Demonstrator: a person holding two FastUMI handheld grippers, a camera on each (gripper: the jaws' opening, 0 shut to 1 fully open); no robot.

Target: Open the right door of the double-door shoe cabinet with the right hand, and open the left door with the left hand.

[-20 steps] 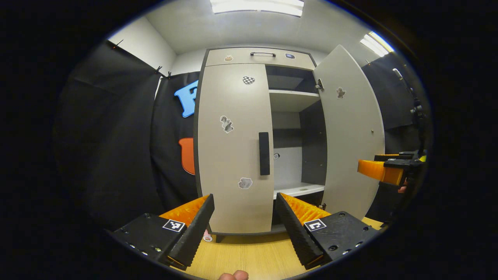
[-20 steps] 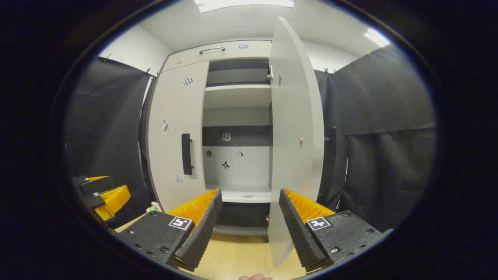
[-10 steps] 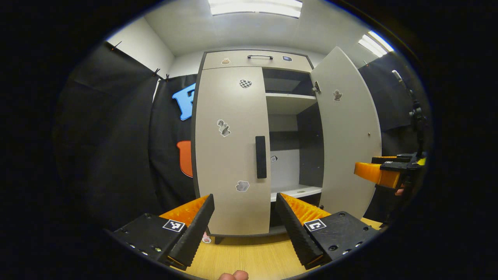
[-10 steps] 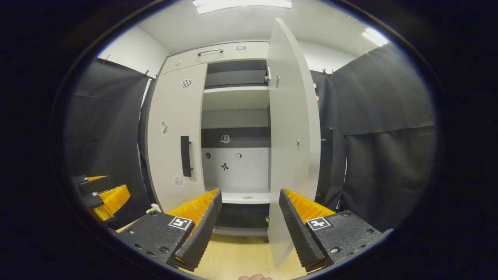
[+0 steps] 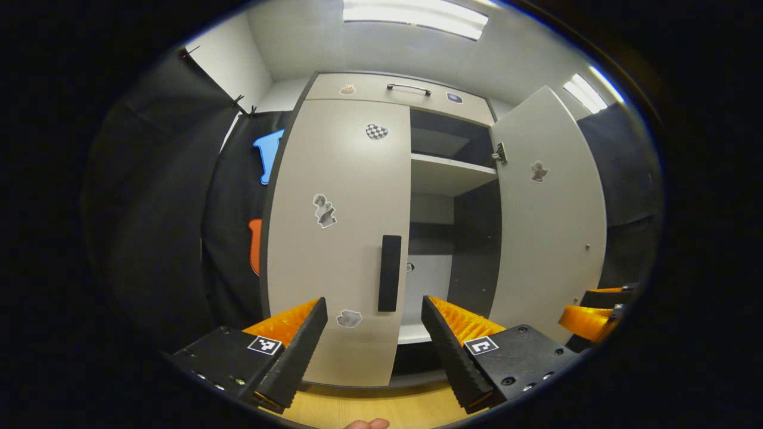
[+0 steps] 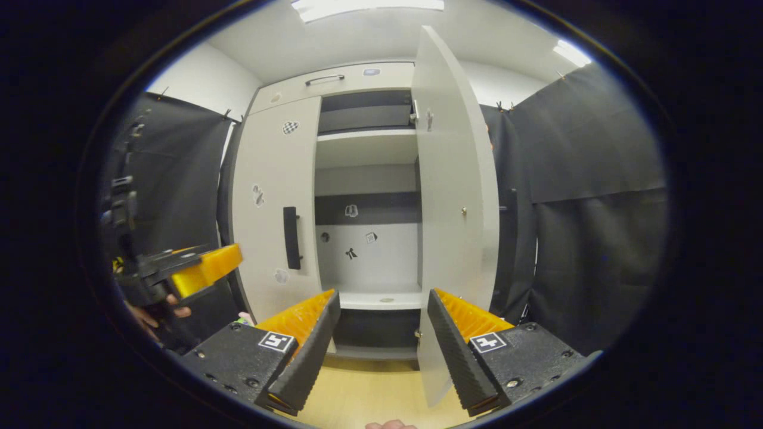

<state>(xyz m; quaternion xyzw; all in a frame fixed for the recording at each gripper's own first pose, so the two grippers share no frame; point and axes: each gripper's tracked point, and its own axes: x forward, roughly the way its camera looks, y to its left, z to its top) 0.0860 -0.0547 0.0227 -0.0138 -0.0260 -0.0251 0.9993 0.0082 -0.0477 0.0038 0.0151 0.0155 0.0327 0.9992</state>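
Observation:
The pale grey shoe cabinet fills both views. Its left door (image 5: 334, 238) is closed, with a black vertical handle (image 5: 390, 273) at its inner edge. The right door (image 5: 548, 220) stands swung wide open, baring the shelves (image 5: 450, 173). My left gripper (image 5: 373, 301) is open, a short way in front of the left door, its fingers standing to either side of the handle's lower end without touching it. My right gripper (image 6: 382, 295) is open and holds nothing, facing the open compartment beside the right door (image 6: 453, 202). The right gripper view shows the left gripper (image 6: 197, 271) near the left door (image 6: 271, 208).
A top drawer (image 5: 399, 90) with a metal pull runs across the cabinet. Black cloth walls (image 6: 590, 208) close in on both sides. The wooden floor (image 6: 369, 387) lies below. The right gripper (image 5: 587, 313) hangs low beside the open door's outer edge.
My left gripper has risen and moved closer to the left door, so the handle now sits between its fingertips. The right gripper and the open right door have barely moved.

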